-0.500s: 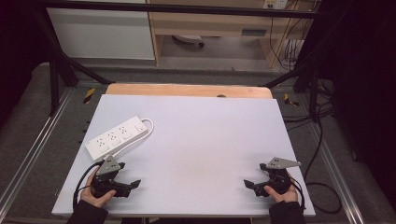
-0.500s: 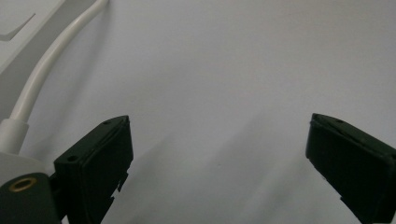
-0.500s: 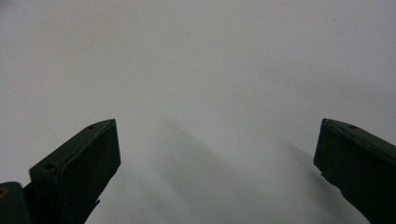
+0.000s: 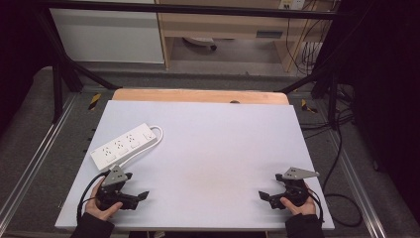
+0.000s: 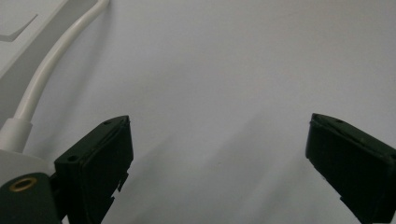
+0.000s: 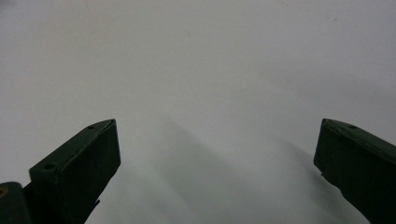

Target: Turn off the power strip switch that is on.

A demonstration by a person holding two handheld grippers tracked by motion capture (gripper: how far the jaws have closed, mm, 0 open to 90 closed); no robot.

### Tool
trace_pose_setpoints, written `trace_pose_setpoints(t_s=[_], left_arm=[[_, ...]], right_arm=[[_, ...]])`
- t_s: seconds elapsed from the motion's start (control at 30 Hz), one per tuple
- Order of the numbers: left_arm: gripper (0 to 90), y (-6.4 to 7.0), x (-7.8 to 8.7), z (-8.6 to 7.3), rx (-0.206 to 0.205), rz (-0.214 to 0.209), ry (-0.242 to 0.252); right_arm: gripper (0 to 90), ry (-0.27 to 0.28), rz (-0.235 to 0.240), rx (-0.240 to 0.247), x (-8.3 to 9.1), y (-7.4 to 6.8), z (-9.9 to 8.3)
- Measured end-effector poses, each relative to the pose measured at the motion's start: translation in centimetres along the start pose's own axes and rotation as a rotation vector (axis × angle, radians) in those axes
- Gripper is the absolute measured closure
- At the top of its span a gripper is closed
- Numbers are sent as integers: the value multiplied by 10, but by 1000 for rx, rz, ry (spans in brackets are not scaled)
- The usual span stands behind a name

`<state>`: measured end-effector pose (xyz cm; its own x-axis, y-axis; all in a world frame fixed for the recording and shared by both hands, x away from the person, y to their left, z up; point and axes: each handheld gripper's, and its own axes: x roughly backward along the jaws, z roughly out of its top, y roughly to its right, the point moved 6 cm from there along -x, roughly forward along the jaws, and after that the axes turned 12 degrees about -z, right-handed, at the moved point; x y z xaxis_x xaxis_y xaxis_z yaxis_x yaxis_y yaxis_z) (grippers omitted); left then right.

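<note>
The white rectangular plastic power strip (image 4: pixel 124 147) lay flat on the pale table (image 4: pixel 218 144), just ahead of the left gripper (image 4: pixel 139 197) and well apart from the right gripper (image 4: pixel 264 197). Both grippers rested low with jaws spread wide, holding nothing. The strip looked rigid, light and smooth-sided, so it might slip; gripping across its narrow width seemed best. Its stiff white cable (image 5: pixel 56 58) curved beside the left gripper. No containers were present.

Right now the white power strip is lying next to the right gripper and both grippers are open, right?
Not quite. The white power strip lies next to the left gripper, as the high view shows, far from the right gripper. Both grippers are open.
</note>
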<state>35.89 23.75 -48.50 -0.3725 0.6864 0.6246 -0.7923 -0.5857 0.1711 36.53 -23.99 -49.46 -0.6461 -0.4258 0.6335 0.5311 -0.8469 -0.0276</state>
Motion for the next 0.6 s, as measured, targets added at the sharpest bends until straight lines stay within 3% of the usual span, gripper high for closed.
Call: trace_pose_setpoints(t_s=[0.6], left_arm=[[76, 0, 6, 4, -9, 6, 8]], right_arm=[[10, 0, 0, 3, 0, 0, 0]])
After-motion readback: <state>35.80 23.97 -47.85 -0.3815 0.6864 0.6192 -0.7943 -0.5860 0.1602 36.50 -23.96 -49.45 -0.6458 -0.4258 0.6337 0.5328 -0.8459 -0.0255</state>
